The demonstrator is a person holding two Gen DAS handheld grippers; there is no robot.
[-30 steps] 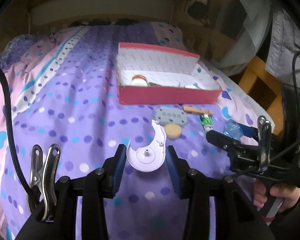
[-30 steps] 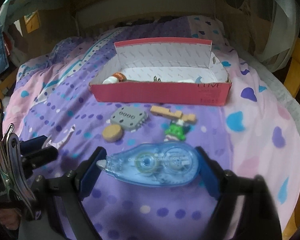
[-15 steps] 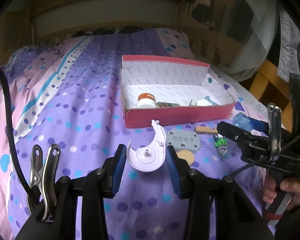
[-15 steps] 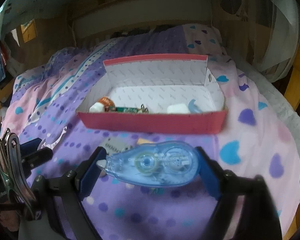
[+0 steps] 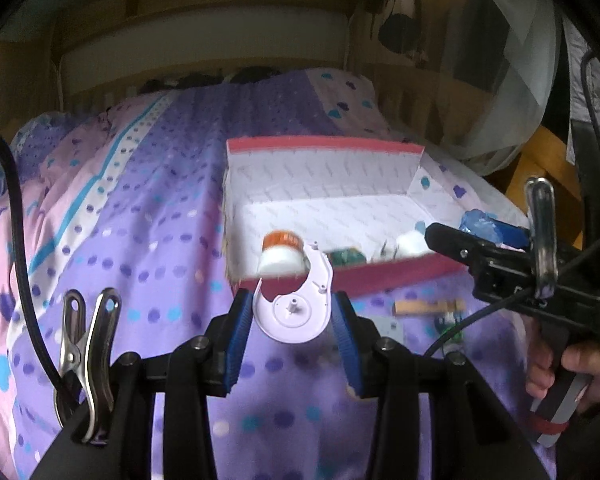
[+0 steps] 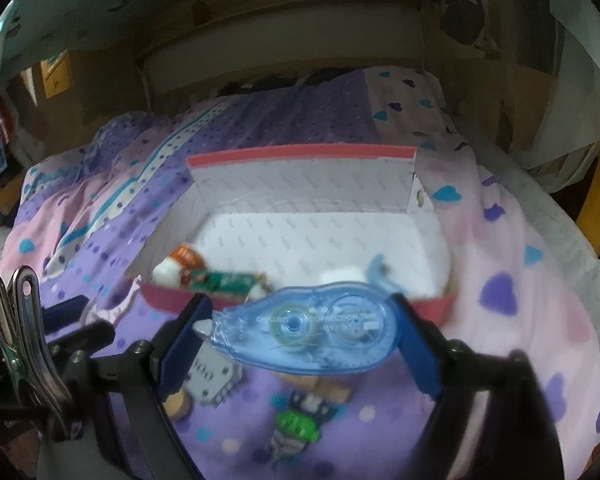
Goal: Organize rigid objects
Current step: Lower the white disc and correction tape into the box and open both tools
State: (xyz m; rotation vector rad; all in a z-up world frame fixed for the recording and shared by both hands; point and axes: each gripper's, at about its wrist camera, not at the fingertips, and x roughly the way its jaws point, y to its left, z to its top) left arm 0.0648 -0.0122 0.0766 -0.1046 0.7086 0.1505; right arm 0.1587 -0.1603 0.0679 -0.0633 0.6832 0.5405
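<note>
purple dotted bedspread [image 5: 148,208] carries a red box [image 6: 300,156] with white lining. right gripper [image 6: 300,322] is clamped on a blue correction tape [image 6: 304,326] at the box's near wall; left gripper [image 5: 294,316] grips a white plastic shell [image 5: 296,308] beside it

My two fisheye views: dim room light, dark vignetted corners, bowed edges, motion blur smearing the bedspread [image 6: 500,264] throughout.

Glossy translucent blue plastic correction tape [image 6: 304,326], matt cloth bedspread [image 5: 140,216], seemingly cardboard box [image 6: 300,184].
</note>
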